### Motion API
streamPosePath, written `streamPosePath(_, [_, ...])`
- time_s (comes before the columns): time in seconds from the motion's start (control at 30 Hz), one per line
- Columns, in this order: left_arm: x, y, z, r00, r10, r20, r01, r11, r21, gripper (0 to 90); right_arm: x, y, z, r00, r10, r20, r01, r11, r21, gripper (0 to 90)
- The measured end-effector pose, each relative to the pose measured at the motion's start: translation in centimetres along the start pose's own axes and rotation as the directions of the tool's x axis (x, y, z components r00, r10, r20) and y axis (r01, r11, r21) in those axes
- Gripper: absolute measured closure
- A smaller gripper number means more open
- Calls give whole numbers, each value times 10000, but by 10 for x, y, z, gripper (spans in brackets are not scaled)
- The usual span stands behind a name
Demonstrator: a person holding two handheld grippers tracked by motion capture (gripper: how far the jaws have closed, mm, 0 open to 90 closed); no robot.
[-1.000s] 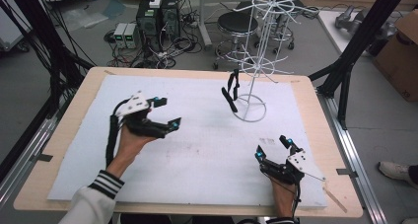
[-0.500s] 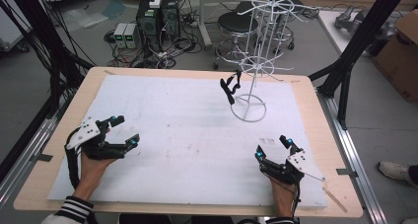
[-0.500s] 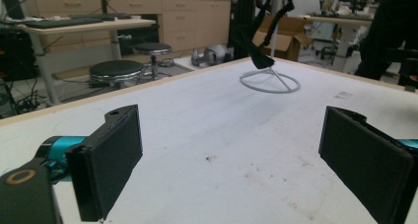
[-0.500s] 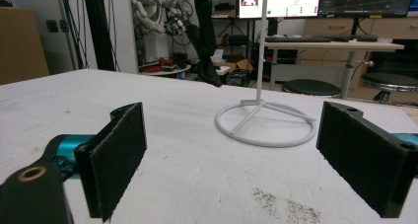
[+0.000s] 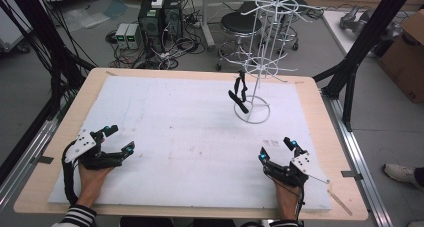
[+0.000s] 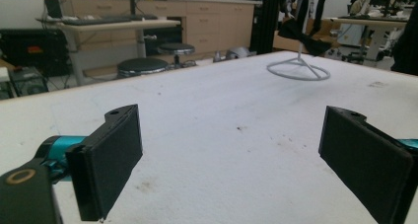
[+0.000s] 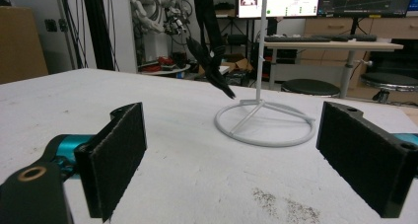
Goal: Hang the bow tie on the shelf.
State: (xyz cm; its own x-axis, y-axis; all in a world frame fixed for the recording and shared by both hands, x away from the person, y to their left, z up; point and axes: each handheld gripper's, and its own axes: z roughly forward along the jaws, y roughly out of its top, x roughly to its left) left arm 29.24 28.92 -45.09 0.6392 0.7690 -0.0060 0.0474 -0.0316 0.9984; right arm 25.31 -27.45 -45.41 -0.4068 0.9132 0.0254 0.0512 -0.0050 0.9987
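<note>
Nearest the person, both tongs rest low at the front edge of the bench, jaws apart and gripping nothing. The left tongs (image 5: 119, 139) sit at the near left corner, the right tongs (image 5: 276, 149) at the near right, well apart from each other. Their jaw pads look like flat black foam blocks with a rough face.

The bench (image 5: 55, 137) is pale wood, covered by a white sheet (image 5: 170, 127) with a fine grainy surface and a few brown specks.

Farther back on the right stands a white wire rack (image 5: 256, 77): a thin pole on a ring base, with spokes fanning out higher up. A black strap (image 5: 239, 94), soft and limp, hangs from a low spoke beside the pole, its end dangling just above the ring.

I'd judge the hanging done and the hands parked. Any further move would call for a long forward reach to the rack.
</note>
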Motion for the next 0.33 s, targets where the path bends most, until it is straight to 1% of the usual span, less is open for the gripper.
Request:
streamPosePath(0.1, [2, -1, -1, 9999, -104, -49, 103, 9999, -18, 98, 0, 0, 0, 10000, 1, 4, -1, 10000, -1, 108])
streamPosePath(0.23, [1, -1, 0, 10000, -35, -4, 35, 10000, 25, 102, 0, 0, 0, 10000, -24, 6, 24, 10000, -36, 107])
streamPosePath(0.33, [1, -1, 0, 9999, -111, -43, 112, 9999, 37, 103, 0, 0, 0, 10000, -54, 26, 54, 10000, -62, 108])
